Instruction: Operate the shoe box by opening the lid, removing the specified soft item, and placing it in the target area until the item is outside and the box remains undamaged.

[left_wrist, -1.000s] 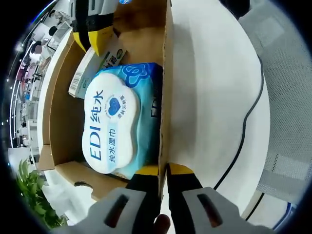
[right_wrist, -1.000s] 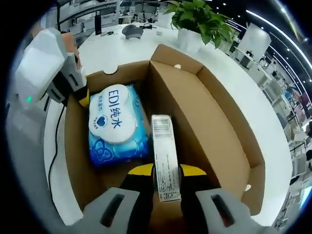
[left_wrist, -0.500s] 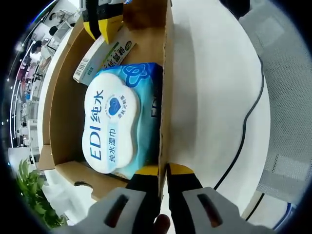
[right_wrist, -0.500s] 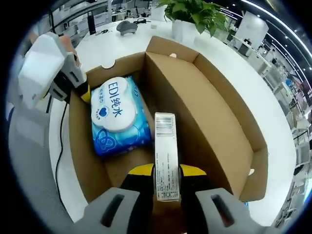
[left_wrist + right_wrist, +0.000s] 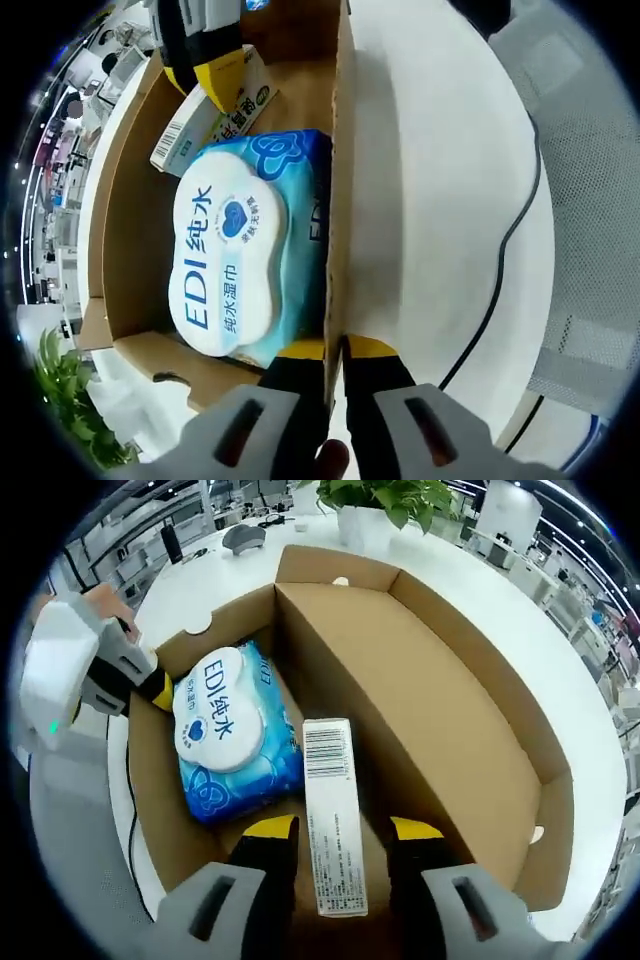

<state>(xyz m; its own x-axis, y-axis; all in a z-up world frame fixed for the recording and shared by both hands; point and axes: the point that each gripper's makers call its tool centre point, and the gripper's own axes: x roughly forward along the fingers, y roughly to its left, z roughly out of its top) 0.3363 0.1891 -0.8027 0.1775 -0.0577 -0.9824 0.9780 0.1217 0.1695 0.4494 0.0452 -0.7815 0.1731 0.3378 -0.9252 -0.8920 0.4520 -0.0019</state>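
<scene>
Wet-wipe pack [image 5: 232, 738], the soft item, lies flat inside the open shoe box [image 5: 440, 730], at about ten o'clock in the right gripper view, snug against the box's left wall. It is a blue film pouch with a hard white flip lid [image 5: 225, 265] printed "EDI". It is judged fairly light, squashy and a little slick; the film would crumple under a pinch. The best hold looks to be across the short sides of the pouch, below the stiff lid, or on a free end seam.

A slim carton [image 5: 332, 828] with a barcode lies beside the pack, running toward six o'clock between the jaws of the right claw [image 5: 340, 832]. Those jaws stand apart and clear of the carton, so the claw is open.

The left claw [image 5: 334, 350] is closed on the cardboard wall at six o'clock in the left gripper view, steadying the box on the white worktop [image 5: 440, 190].
</scene>
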